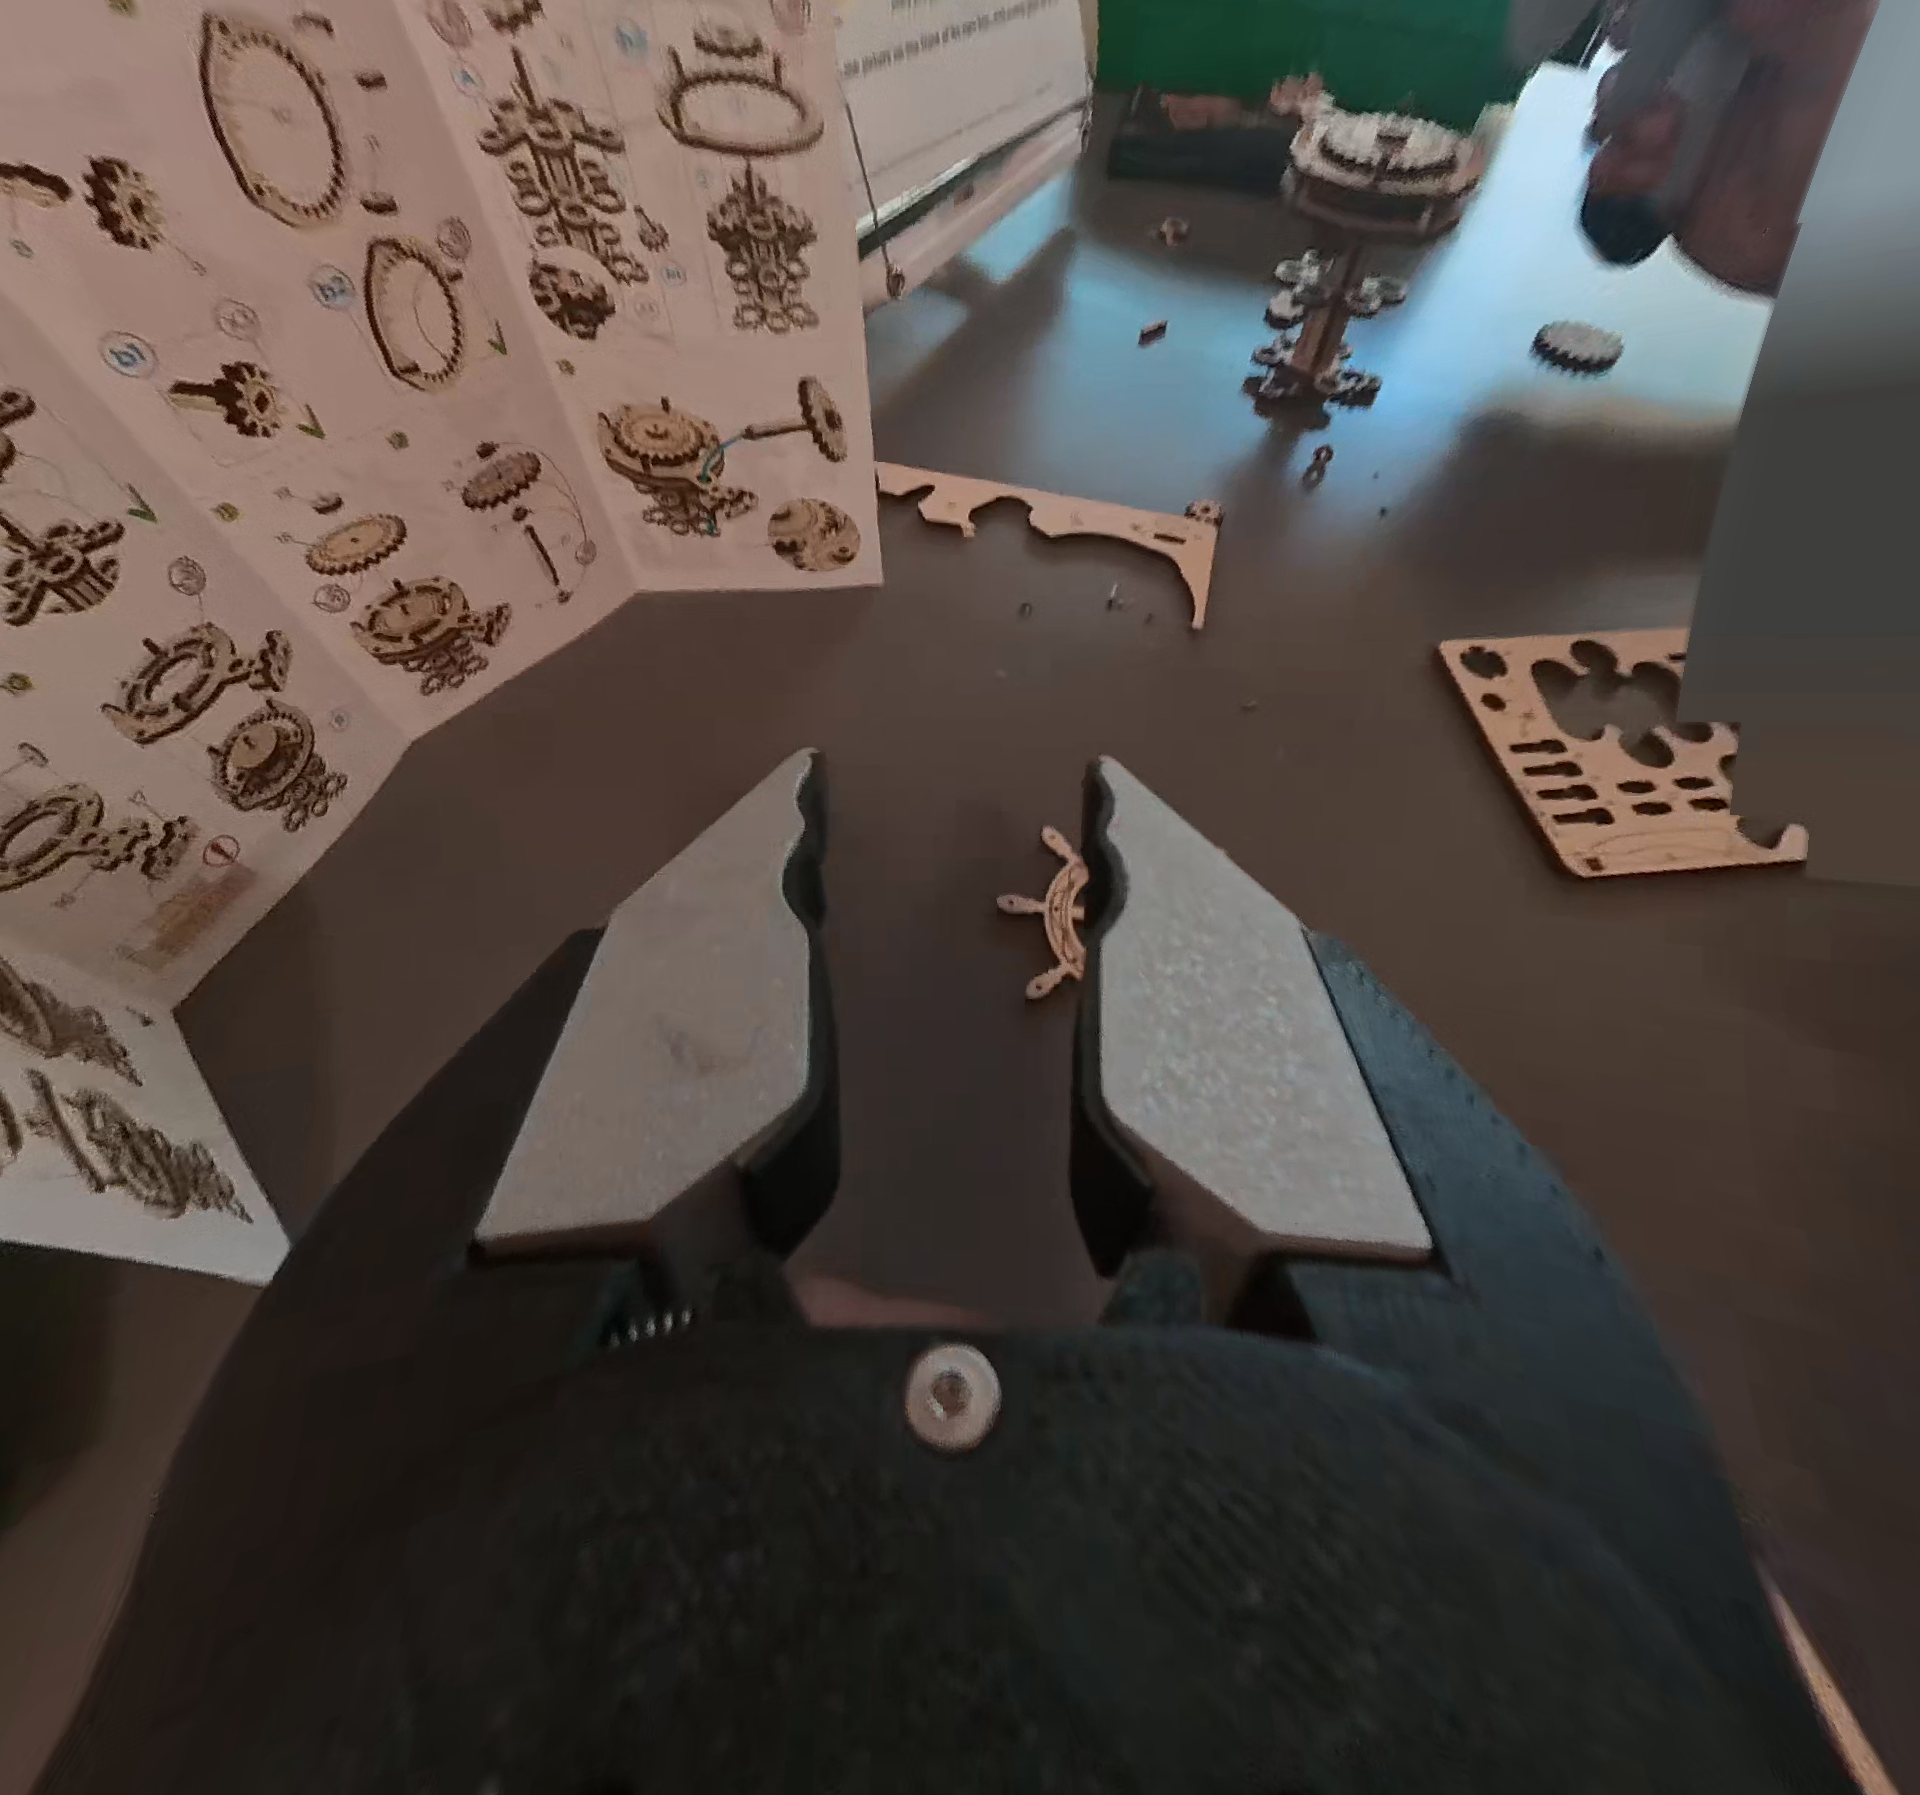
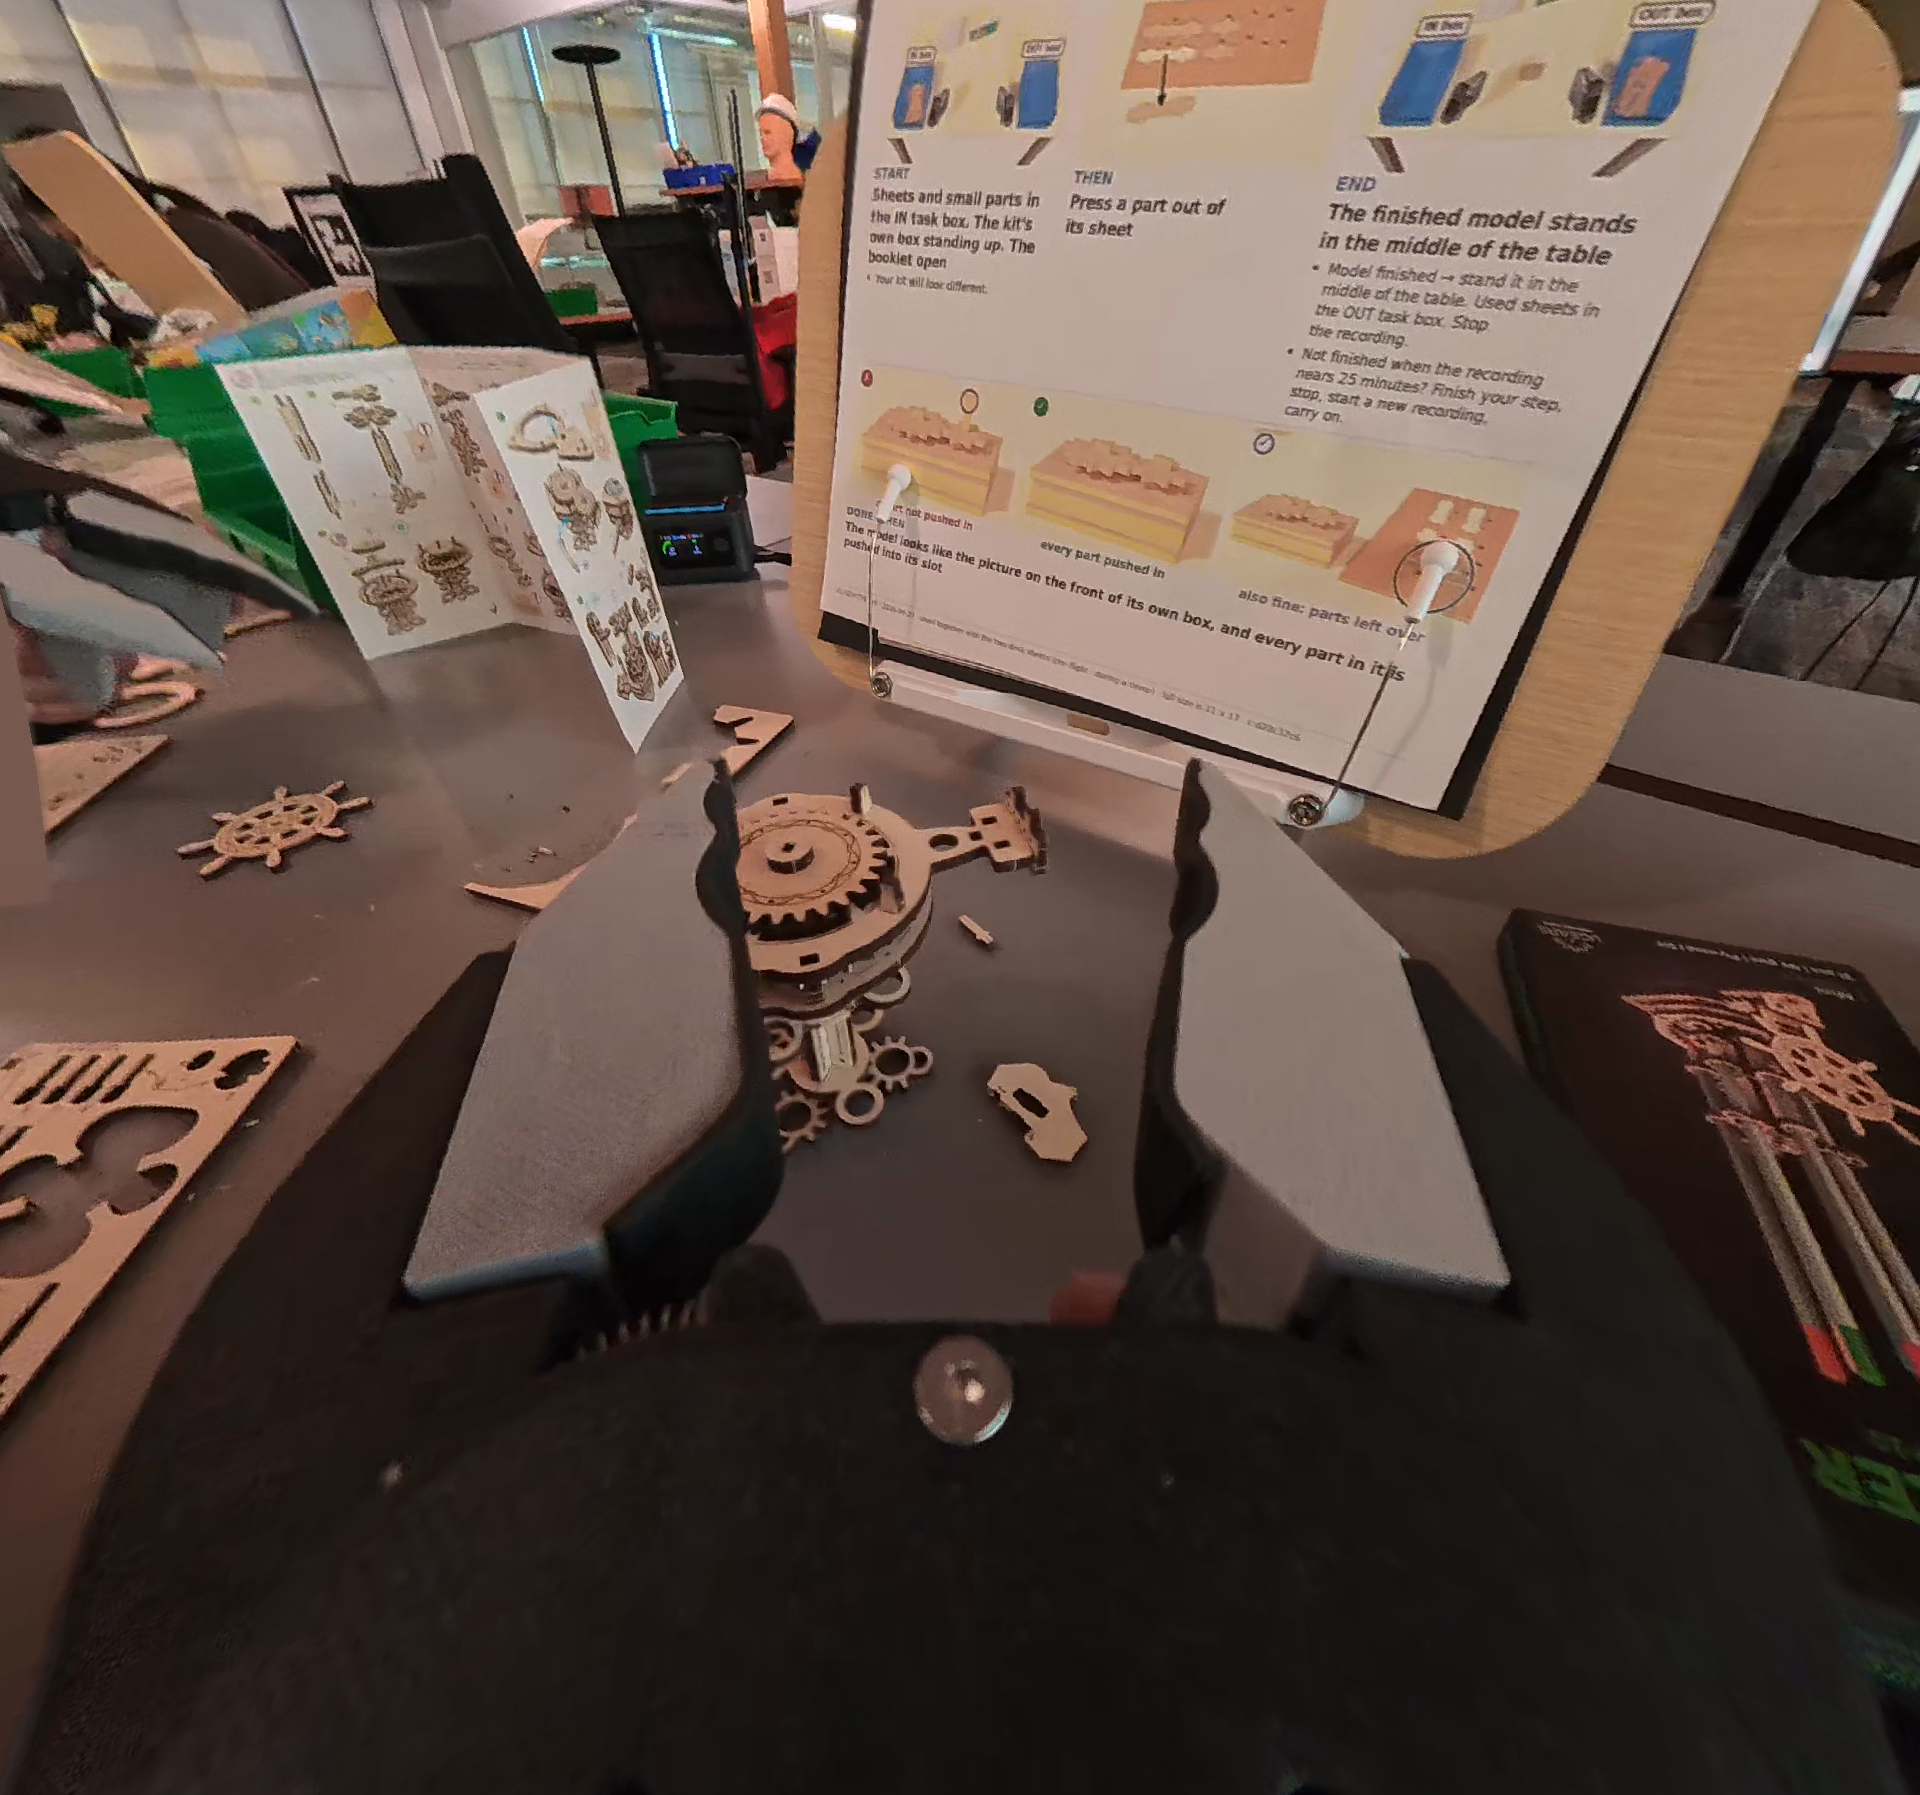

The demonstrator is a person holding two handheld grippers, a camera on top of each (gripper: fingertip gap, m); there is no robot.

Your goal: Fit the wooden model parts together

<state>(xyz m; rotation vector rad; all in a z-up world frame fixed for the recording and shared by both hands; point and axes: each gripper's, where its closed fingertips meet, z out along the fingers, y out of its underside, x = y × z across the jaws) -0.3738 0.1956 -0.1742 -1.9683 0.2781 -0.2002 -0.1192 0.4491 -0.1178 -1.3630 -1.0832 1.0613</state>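
Note:
A half-built wooden gear model [image 2: 831, 924] stands upright on the dark table, between the fingers of my right gripper [image 2: 956, 800], which is open and empty; whether the left finger touches it I cannot tell. The model also shows far off in the left wrist view [image 1: 1351, 218]. A flat wooden ship's-wheel part [image 1: 1049, 909] lies on the table just inside the right finger of my left gripper [image 1: 951, 779], which is open and empty. The wheel also shows in the right wrist view [image 2: 272, 826]. A small loose wooden piece [image 2: 1039, 1106] lies by the model's base.
A folded paper instruction booklet [image 1: 416, 343] stands at the left. Punched-out plywood sheets [image 1: 1600, 758] and a frame scrap [image 1: 1091, 530] lie on the table, and a loose gear [image 1: 1577, 345]. An instruction board [image 2: 1247, 311] stands behind the model. The kit's dark box [image 2: 1725, 1174] lies right. Green bins [image 2: 218, 457] stand behind. About 35 cm separates my left fingertips from my right. My right gripper is the nearer one to the small loose wooden piece [image 2: 1039, 1106]: about 12 cm, against 35 cm.

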